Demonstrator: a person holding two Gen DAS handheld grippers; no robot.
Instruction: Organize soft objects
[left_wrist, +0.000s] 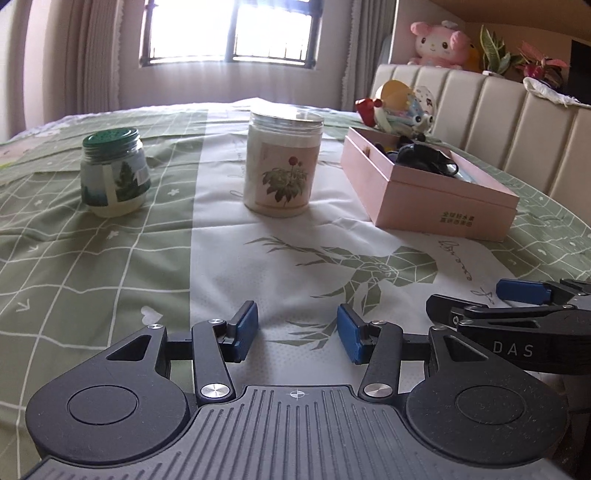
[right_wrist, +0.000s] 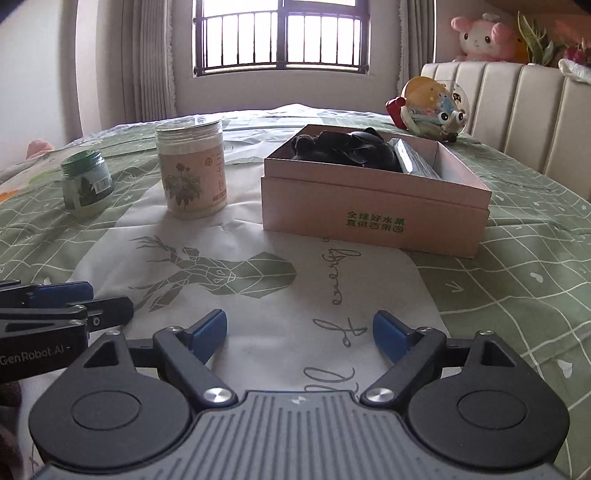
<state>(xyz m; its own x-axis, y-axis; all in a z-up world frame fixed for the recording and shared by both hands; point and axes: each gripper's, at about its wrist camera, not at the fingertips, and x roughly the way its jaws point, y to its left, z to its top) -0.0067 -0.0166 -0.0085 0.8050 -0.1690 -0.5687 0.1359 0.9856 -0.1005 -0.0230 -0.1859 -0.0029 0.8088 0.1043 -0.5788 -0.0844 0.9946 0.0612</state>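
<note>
A pink open box (left_wrist: 424, 184) (right_wrist: 373, 206) sits on the green-and-white bedspread (left_wrist: 110, 258) (right_wrist: 517, 266). Dark soft items (left_wrist: 421, 155) (right_wrist: 343, 147) lie inside it beside a flat grey packet (right_wrist: 410, 155). My left gripper (left_wrist: 297, 332) is open and empty, low over the bed, well short of the box; it also shows in the right wrist view (right_wrist: 74, 299). My right gripper (right_wrist: 300, 332) is open and empty, in front of the box; it also shows in the left wrist view (left_wrist: 517, 295).
A tall floral jar (left_wrist: 282, 162) (right_wrist: 192, 170) and a small green-lidded jar (left_wrist: 114, 173) (right_wrist: 86, 182) stand left of the box. A colourful toy (left_wrist: 402, 103) (right_wrist: 432, 107) lies behind it. A padded headboard (left_wrist: 498, 122) (right_wrist: 524, 107) with a pink plush (left_wrist: 439, 44) (right_wrist: 484, 37) is at right.
</note>
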